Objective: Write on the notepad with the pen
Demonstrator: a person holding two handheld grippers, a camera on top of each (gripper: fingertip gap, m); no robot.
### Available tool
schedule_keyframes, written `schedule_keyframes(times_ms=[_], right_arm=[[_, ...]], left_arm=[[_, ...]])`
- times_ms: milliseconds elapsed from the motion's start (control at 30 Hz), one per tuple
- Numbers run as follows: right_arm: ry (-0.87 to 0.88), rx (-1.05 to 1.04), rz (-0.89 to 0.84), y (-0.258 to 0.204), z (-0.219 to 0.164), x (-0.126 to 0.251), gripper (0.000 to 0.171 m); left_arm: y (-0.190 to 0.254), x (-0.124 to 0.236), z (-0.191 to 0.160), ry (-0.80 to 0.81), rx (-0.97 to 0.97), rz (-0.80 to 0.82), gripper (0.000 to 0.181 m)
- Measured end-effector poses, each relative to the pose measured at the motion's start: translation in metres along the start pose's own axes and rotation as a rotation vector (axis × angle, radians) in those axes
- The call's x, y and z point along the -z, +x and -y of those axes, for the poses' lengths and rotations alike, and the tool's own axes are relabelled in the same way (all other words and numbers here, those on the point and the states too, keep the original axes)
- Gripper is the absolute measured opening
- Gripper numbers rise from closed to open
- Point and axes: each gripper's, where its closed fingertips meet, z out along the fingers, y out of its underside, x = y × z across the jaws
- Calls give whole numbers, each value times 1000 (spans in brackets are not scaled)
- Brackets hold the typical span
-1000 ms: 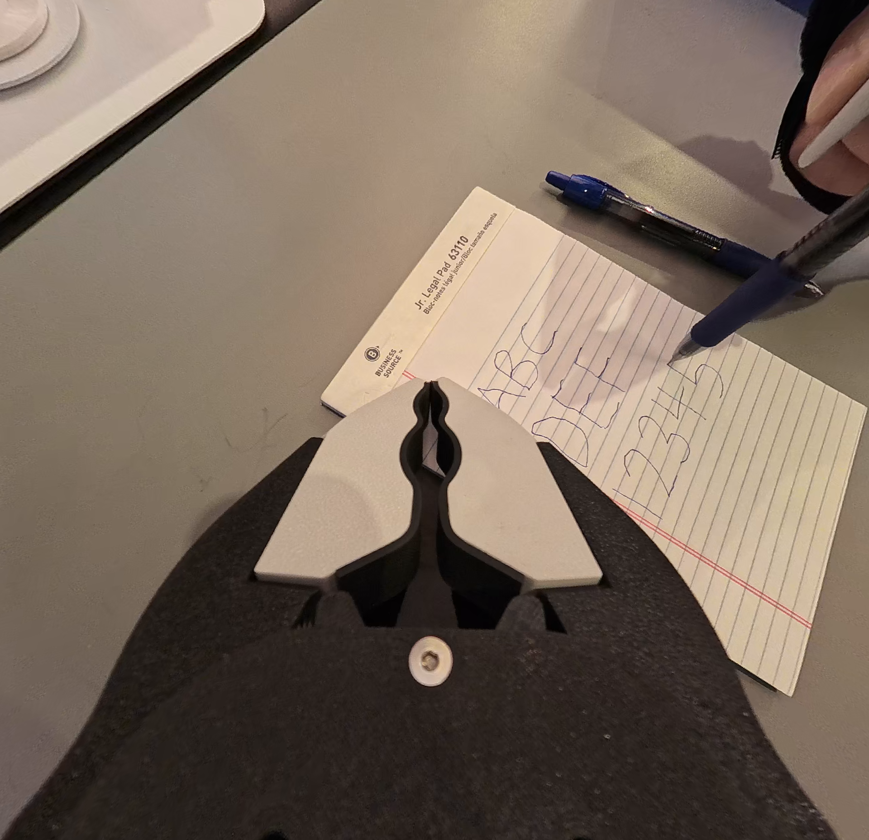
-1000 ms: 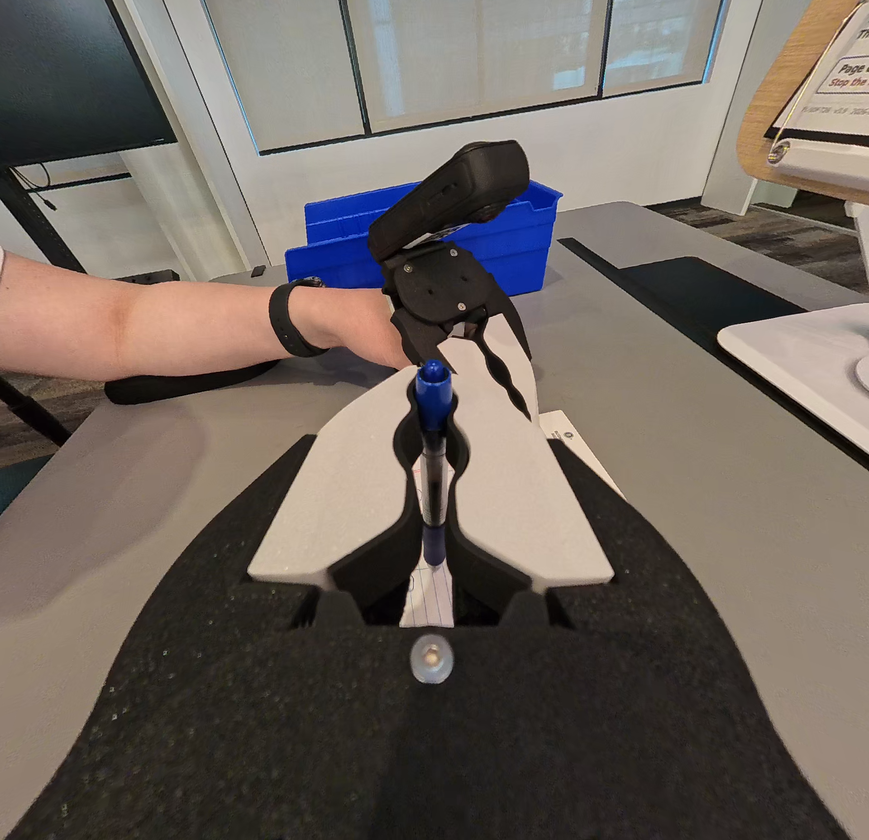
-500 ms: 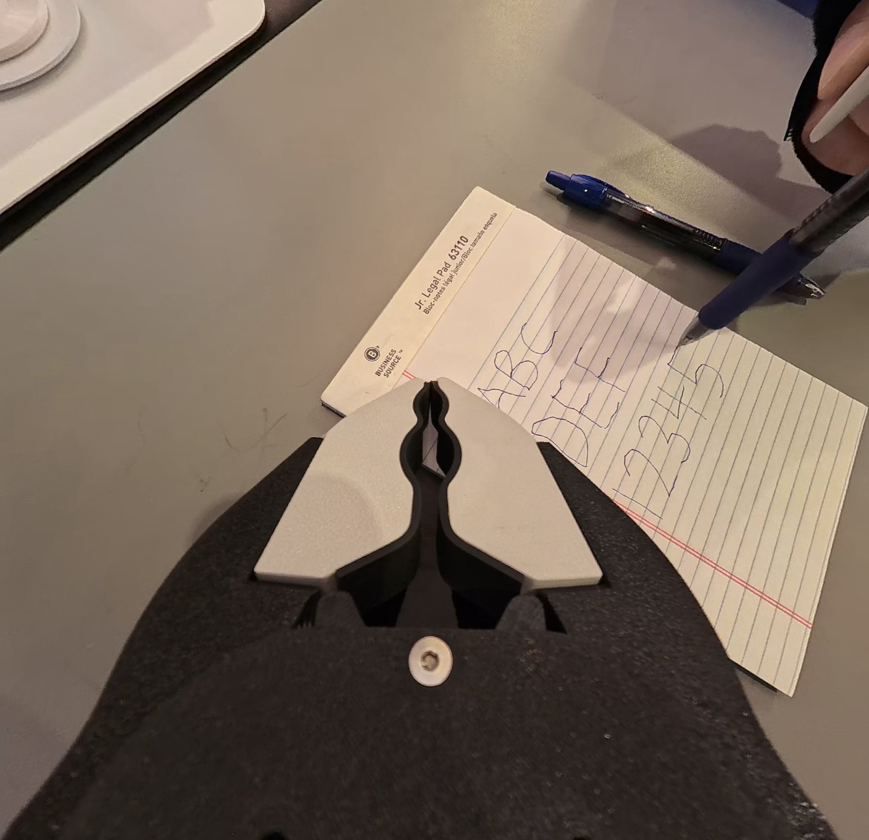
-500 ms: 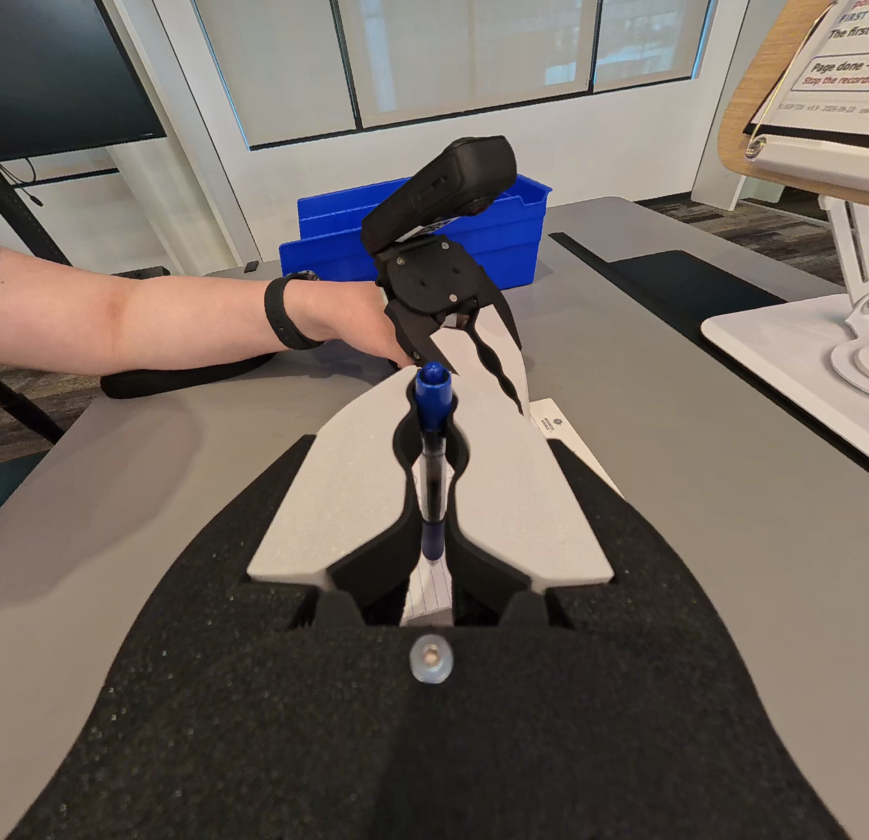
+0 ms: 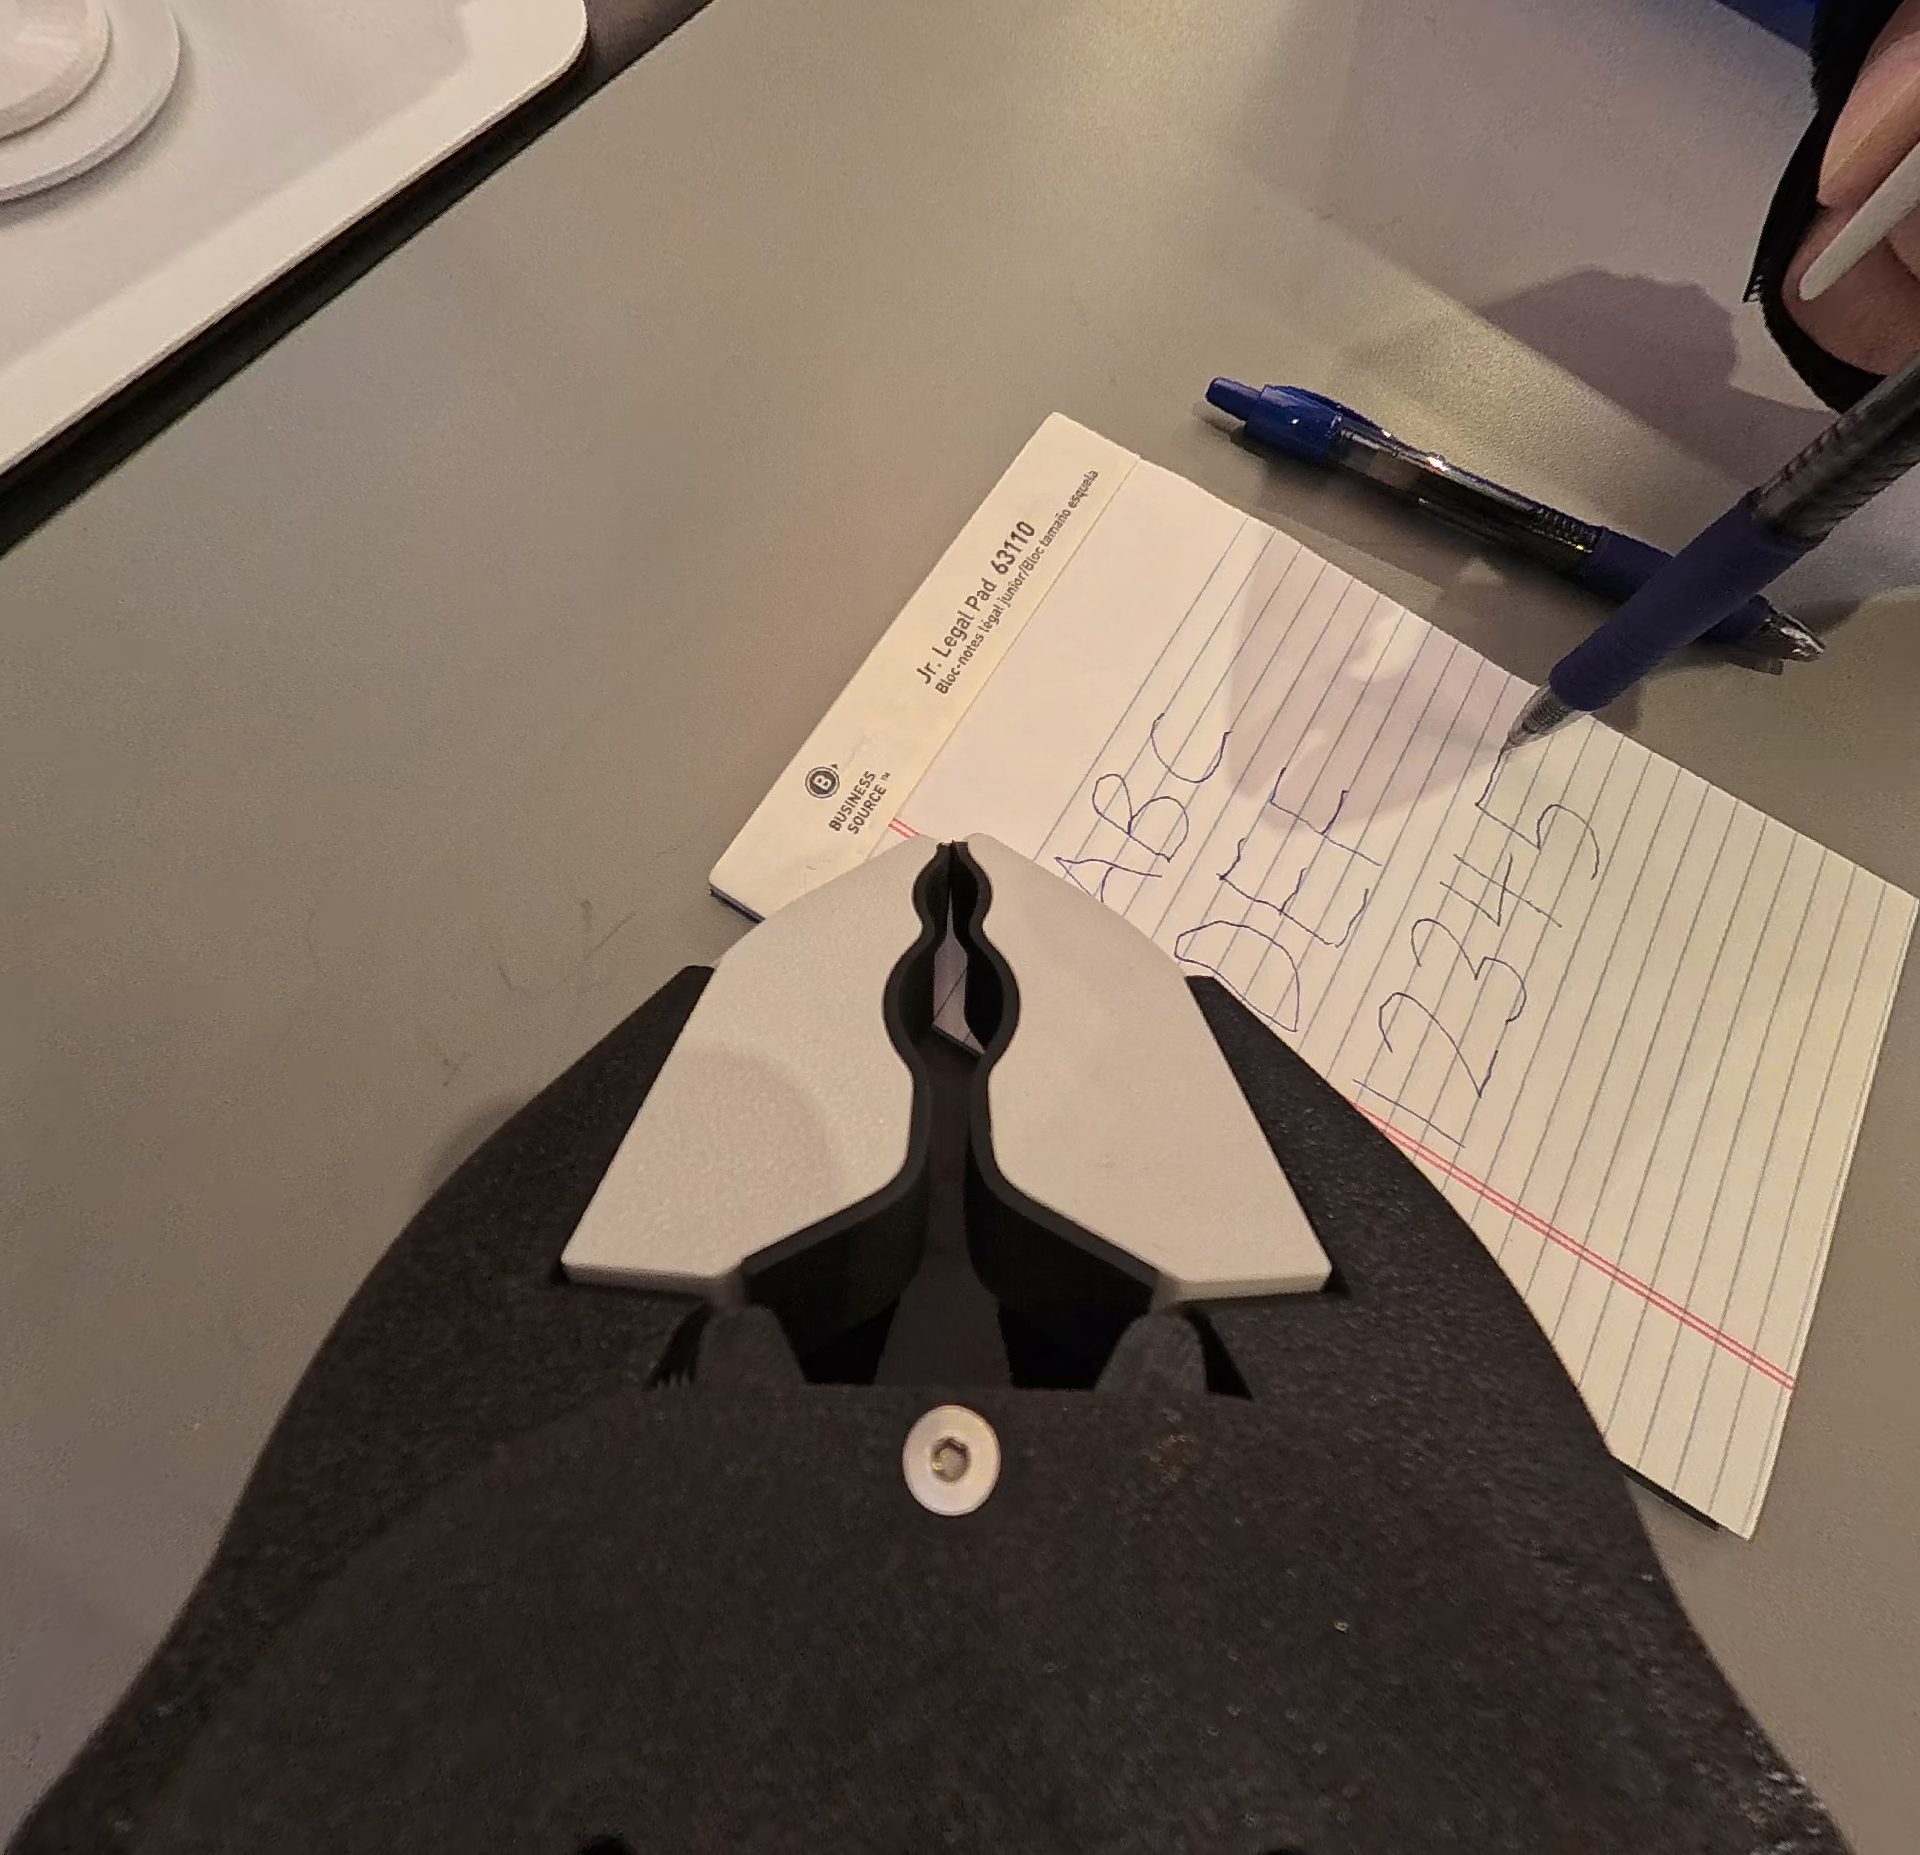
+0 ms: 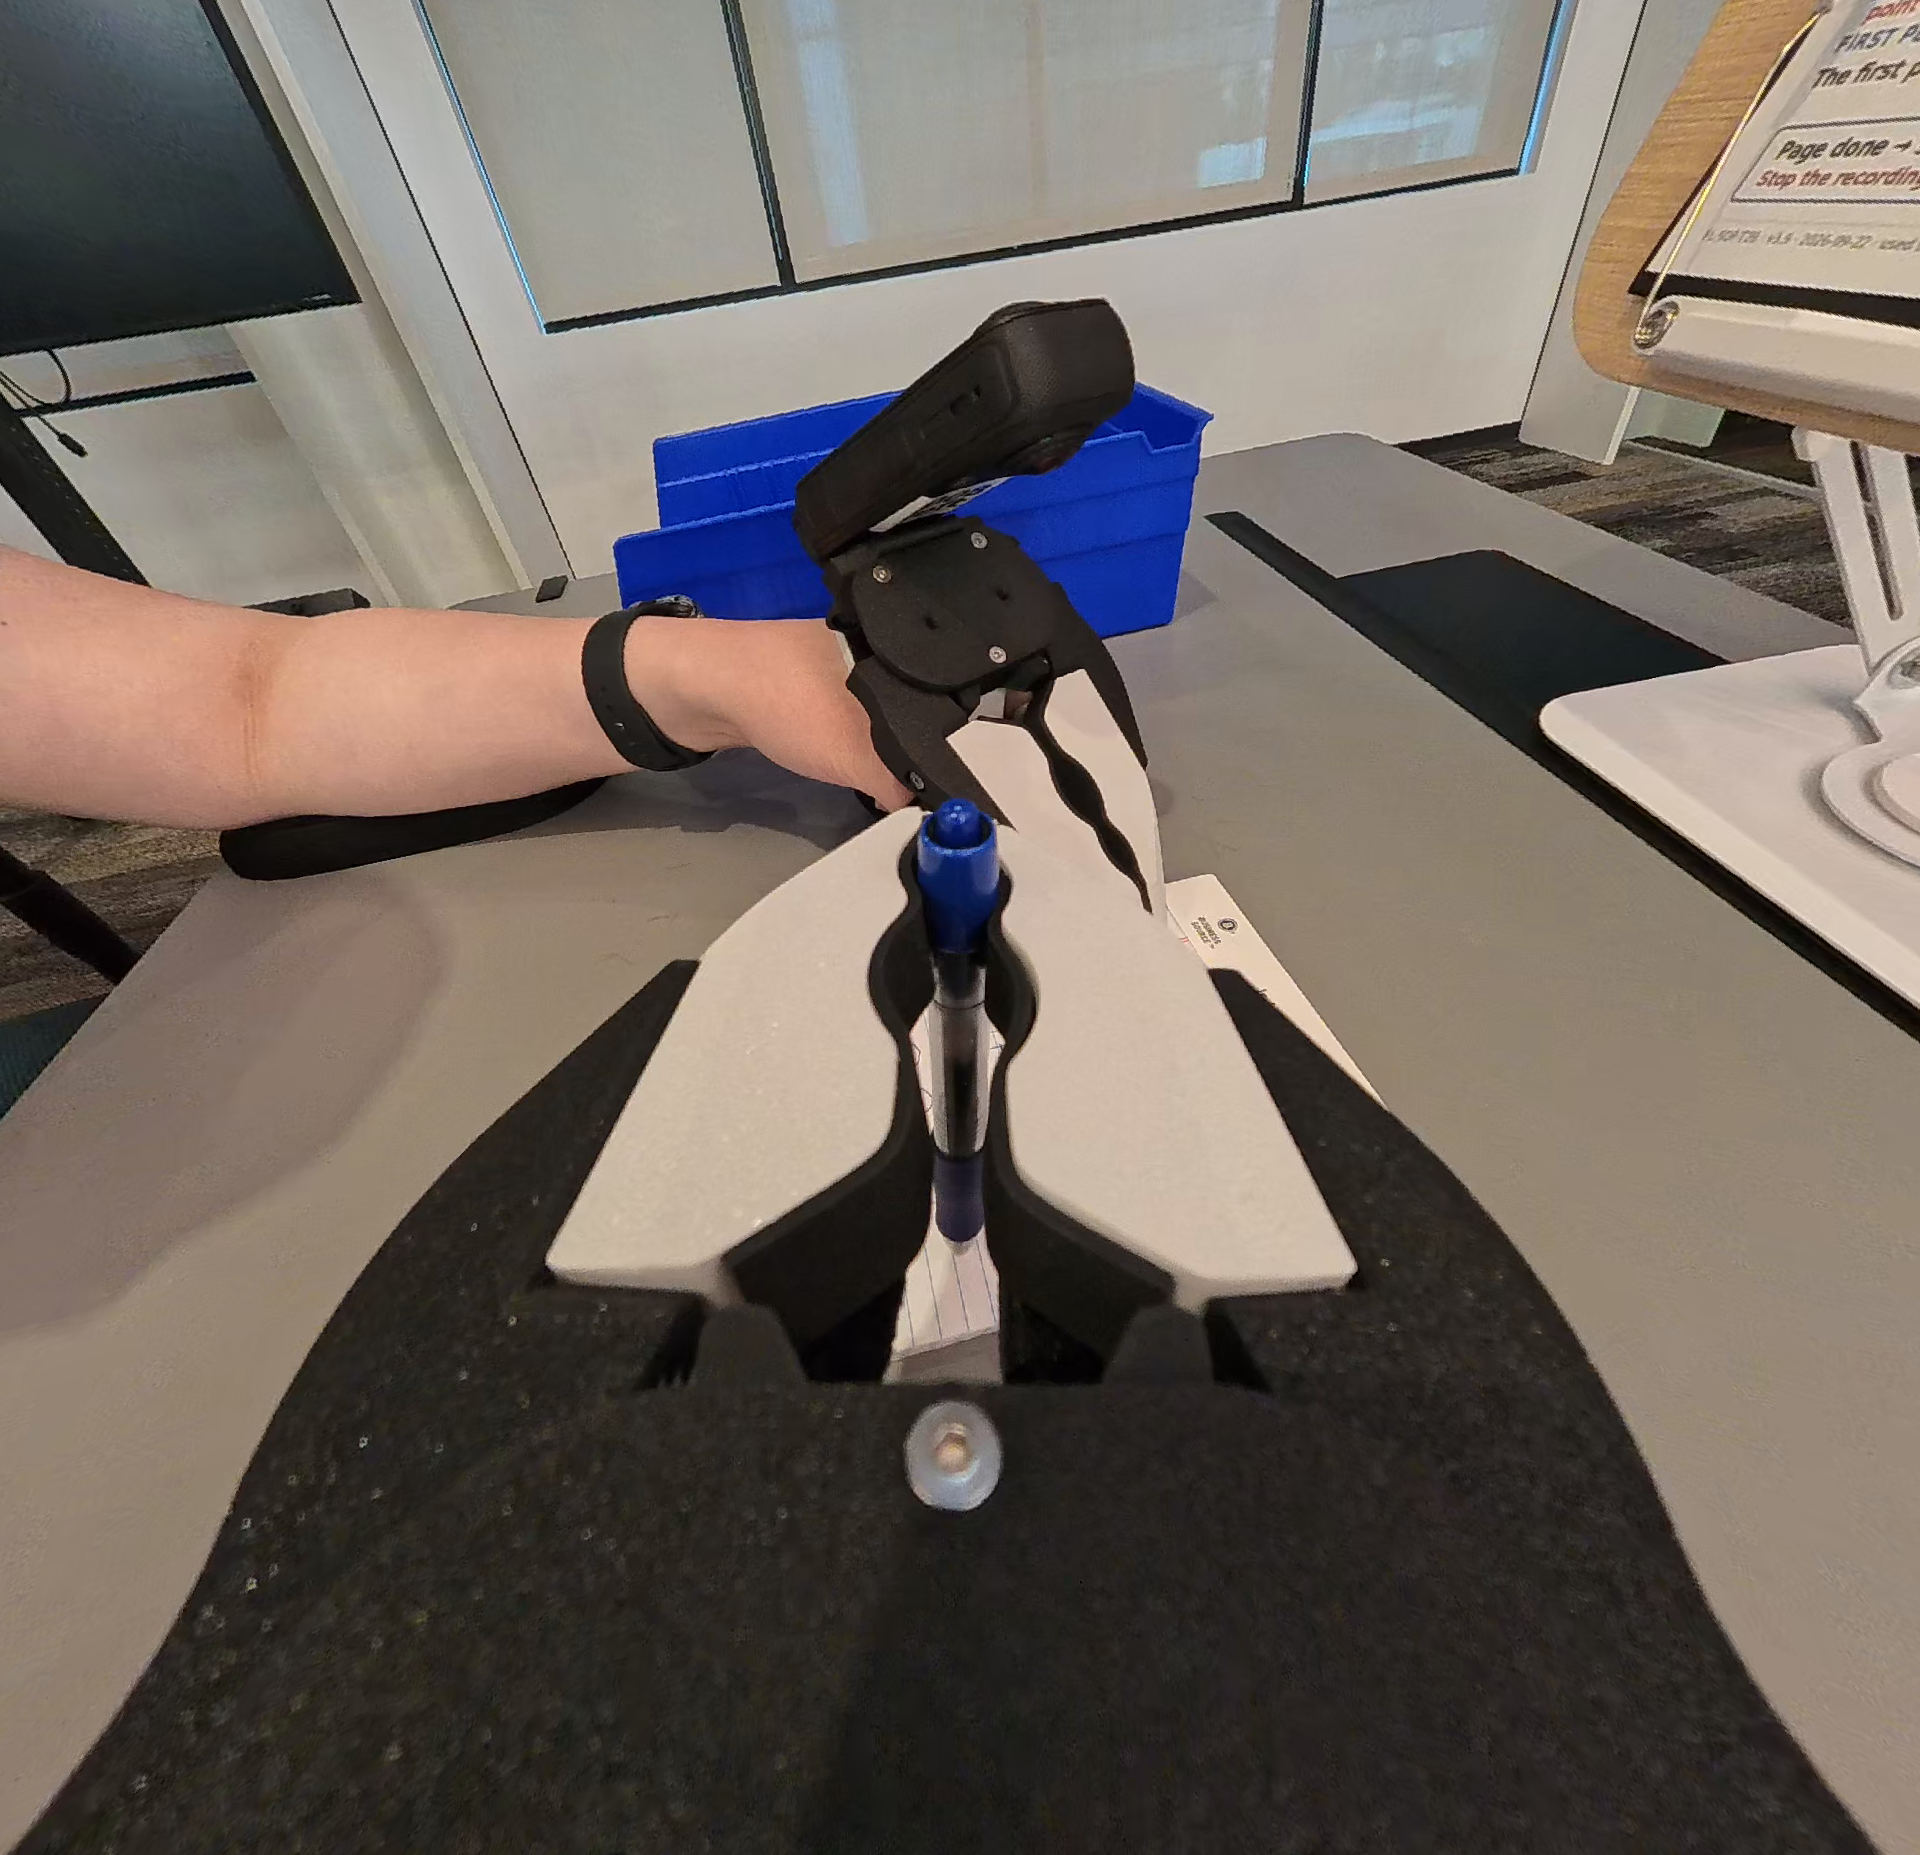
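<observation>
A white lined notepad [image 5: 1714, 1078] lies on the grey table, with blue handwriting on it. My left gripper [image 5: 951, 849] is shut and empty, its tips over the pad's near top corner. My right gripper [image 6: 956, 870] is shut on a blue pen [image 6: 956, 974], held upright. In the left wrist view that pen [image 5: 1662, 621] slants down from the upper right, and its tip touches the page near the far edge, above the last written digit. The pad [image 6: 1247, 964] shows past my right fingers, under the left gripper [image 6: 1138, 896].
A second blue pen [image 5: 1455, 486] lies on the table just beyond the pad. A white stand base [image 5: 260, 91] sits at the far left, also seen at right [image 6: 1766, 766]. A blue bin [image 6: 935, 517] stands behind. A person's forearm [image 6: 416, 704] rests on the table. My left gripper is the nearer one to the white stand base [image 5: 260, 91]: about 25 centimeters, against 30 centimeters.
The pen tip has moved a little toward the pad's far edge, lengthening the top stroke of the last digit. The left gripper has stayed in place.
</observation>
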Motion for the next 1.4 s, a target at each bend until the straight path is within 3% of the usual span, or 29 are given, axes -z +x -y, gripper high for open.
schedule_keyframes(times_ms=[933,1167,1400], right_arm=[[65,25,15,-19,45,9,4],[94,20,7,-20,62,20,4],[88,16,11,-22,66,21,4]], left_arm=[[-2,5,-1,-35,24,26,2],[13,30,40,112,44,28,23],[26,39,51,150,37,-5,25]])
